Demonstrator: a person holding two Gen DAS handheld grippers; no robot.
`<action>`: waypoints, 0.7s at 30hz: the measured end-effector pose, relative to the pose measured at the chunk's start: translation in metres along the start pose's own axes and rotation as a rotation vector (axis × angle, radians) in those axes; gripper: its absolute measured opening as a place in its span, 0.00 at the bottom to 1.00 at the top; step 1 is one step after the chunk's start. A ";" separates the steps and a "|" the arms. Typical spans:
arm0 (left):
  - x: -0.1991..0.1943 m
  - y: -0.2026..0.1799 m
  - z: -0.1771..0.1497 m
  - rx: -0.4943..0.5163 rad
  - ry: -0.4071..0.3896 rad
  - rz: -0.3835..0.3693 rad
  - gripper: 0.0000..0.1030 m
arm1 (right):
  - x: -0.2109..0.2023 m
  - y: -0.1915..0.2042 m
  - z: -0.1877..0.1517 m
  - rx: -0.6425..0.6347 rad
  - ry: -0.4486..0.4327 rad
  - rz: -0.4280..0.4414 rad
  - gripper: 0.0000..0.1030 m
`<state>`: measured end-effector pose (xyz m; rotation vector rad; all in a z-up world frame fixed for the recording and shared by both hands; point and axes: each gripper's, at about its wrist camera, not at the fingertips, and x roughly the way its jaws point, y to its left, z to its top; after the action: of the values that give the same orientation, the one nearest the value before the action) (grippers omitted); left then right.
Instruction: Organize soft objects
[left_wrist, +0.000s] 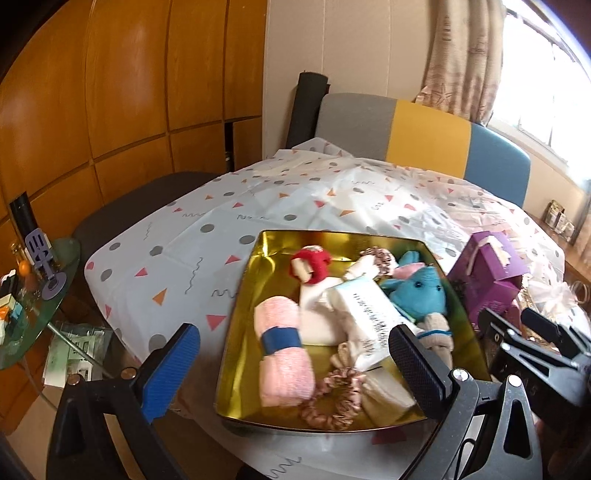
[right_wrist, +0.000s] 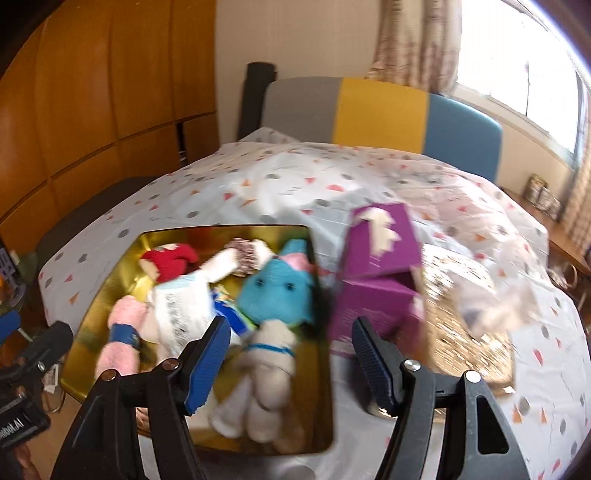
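Gold metal forms the tray (left_wrist: 243, 295) on the patterned tablecloth (left_wrist: 192, 236), and the soft things lie heaped inside it: a rolled pink towel (left_wrist: 282, 354) with a blue band, a red knitted piece (left_wrist: 310, 266), a blue plush toy (left_wrist: 417, 291), a white packet (left_wrist: 373, 321) with printed text, a pink scrunchie (left_wrist: 332, 398) near the front rim, and a cream plush (right_wrist: 266, 373) at the tray's near right. A purple box (right_wrist: 380, 269) stands just beside the tray's right wall, with a glittery gold mat (right_wrist: 461, 306) beyond it. Behind the table sits a chair (left_wrist: 424, 136) banded grey, yellow and blue.

Both tools hover over the tray's near edge. The left gripper (left_wrist: 295, 365) is spread wide with nothing between its 2 fingers; the right gripper (right_wrist: 291, 354) is likewise spread and empty, the cream plush showing between its fingers below. The right view is motion-blurred, so a pale crumpled shape (right_wrist: 495, 302) on the mat is hard to make out. The packet's text is unreadable.
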<state>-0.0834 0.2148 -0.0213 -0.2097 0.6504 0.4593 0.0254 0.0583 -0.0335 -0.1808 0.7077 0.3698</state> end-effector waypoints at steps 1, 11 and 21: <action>-0.002 -0.003 -0.001 0.003 -0.007 0.006 1.00 | -0.002 -0.005 -0.002 0.009 -0.001 -0.006 0.67; -0.006 -0.021 -0.004 0.043 -0.026 0.062 1.00 | -0.007 -0.026 -0.013 0.053 0.003 -0.011 0.67; -0.003 -0.023 -0.005 0.046 -0.014 0.061 1.00 | -0.004 -0.024 -0.014 0.053 0.004 -0.004 0.67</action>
<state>-0.0775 0.1919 -0.0220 -0.1438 0.6544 0.5033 0.0235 0.0316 -0.0406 -0.1332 0.7201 0.3466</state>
